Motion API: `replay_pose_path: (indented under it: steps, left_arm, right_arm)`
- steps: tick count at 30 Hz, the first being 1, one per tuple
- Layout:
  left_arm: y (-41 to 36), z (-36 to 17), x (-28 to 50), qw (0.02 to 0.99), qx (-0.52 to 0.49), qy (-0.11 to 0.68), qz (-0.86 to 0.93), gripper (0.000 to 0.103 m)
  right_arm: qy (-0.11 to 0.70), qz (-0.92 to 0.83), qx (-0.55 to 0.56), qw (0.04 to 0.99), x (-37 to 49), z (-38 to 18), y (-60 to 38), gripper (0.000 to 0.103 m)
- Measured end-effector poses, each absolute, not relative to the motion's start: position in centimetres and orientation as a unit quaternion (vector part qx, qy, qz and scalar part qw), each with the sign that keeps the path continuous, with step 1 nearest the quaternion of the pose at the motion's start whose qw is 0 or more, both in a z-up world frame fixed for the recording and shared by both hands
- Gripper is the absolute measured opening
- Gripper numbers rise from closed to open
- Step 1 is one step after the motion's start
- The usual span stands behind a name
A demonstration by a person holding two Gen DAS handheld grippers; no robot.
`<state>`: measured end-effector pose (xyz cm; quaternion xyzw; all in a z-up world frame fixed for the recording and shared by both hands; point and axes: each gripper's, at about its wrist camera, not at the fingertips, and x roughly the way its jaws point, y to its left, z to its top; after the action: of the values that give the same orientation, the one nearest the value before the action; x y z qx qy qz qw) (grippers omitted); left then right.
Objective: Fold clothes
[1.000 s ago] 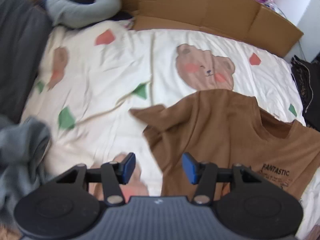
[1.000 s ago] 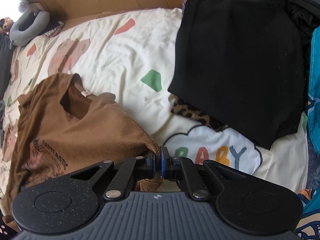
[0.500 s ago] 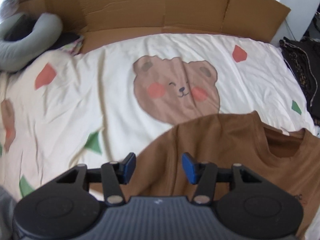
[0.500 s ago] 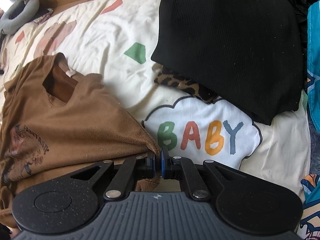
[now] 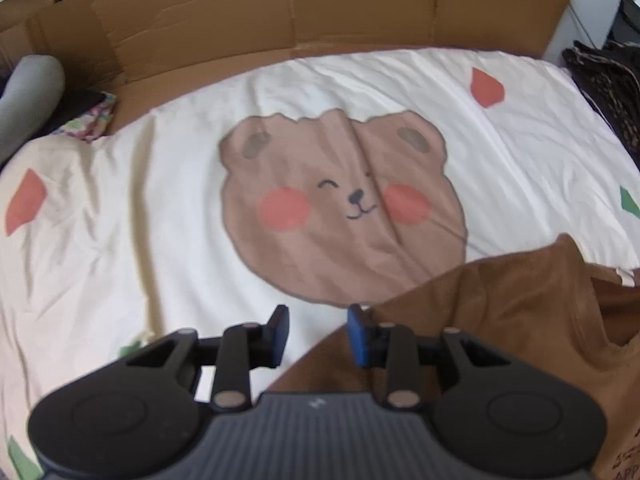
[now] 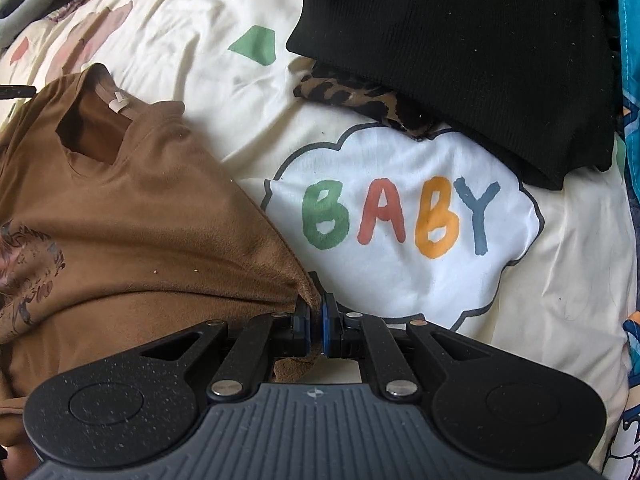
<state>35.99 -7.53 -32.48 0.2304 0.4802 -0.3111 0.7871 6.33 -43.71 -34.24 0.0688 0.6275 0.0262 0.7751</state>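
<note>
Meanwhile right gripper (image 6: 315, 326) pinches brown shirt (image 6: 140, 216) (sleeve tip).

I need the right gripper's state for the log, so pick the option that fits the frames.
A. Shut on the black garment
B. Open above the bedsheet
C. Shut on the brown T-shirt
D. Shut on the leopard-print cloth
C: in the right wrist view the right gripper has its blue pads pressed together on a pinched corner of the brown T-shirt, well clear of the black garment.
</note>
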Motion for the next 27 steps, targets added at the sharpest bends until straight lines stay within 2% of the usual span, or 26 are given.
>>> replay_pose_path:
  steps: [6,17,22,24,27]
  left_arm:
    - [-7.4,-33.1,34.5,0.784,0.219,0.472,-0.339,0.034]
    - [-7.4,-34.4,31.7,0.776,0.272,0.449,-0.35,0.031]
    - [-7.4,-33.8,29.2,0.77,0.302,0.424,-0.369,0.024]
    - [-7.2,-33.4,28.7,0.771,0.301,0.42,-0.372,0.015]
    - [-7.0,-32.5,28.1,0.78,0.301,0.404,-0.371,0.01]
  right_arm:
    - [0.631,0.028,0.063,0.772,6.9,-34.4,-43.8,0.003]
    - [0.637,0.029,0.05,0.769,7.0,-35.1,-43.2,0.003]
    - [0.636,0.029,0.05,0.769,6.9,-35.1,-43.2,0.003]
    - [0.636,0.028,0.05,0.77,6.8,-35.2,-43.1,0.003]
    - [0.635,0.028,0.05,0.771,6.6,-35.3,-43.0,0.003]
